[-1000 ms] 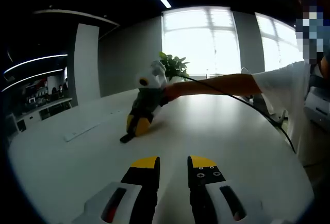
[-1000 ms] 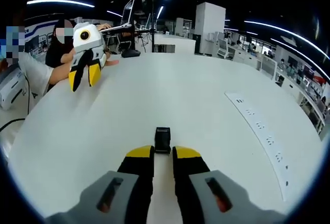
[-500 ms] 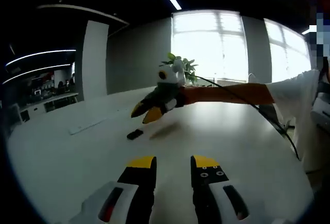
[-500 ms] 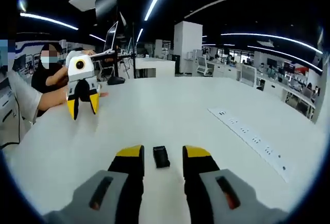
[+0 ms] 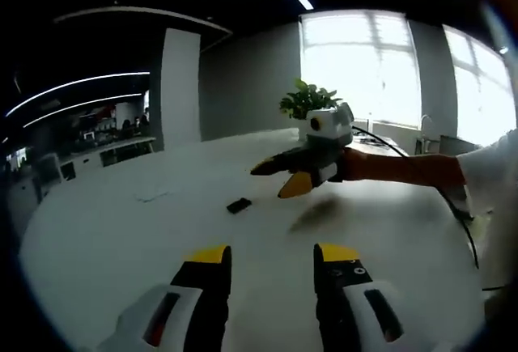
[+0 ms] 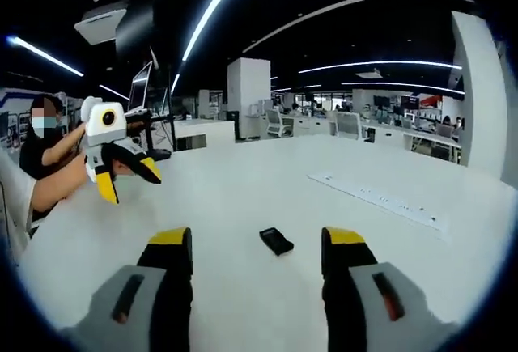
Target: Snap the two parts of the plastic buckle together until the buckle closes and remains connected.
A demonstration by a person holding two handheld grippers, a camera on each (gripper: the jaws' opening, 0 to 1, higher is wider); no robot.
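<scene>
Our right gripper (image 6: 257, 243) has spread wide and lifted off the black buckle (image 6: 277, 241). It lies free mid-desk (image 6: 243, 198). Our left gripper (image 5: 271, 259) hovers open, holding nothing; we read no writing.

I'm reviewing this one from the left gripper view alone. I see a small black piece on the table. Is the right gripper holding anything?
Observer: No. In the right gripper view, the right gripper has its jaws wide apart and empty. The black buckle lies on the table ahead, between them, untouched.
Operator: One piece or two?
Observer: I see one small black piece, too small to tell whether it is latched.
Operator: And my own gripper?
Observer: The left gripper hangs above the table, jaws open, holding nothing.
</scene>
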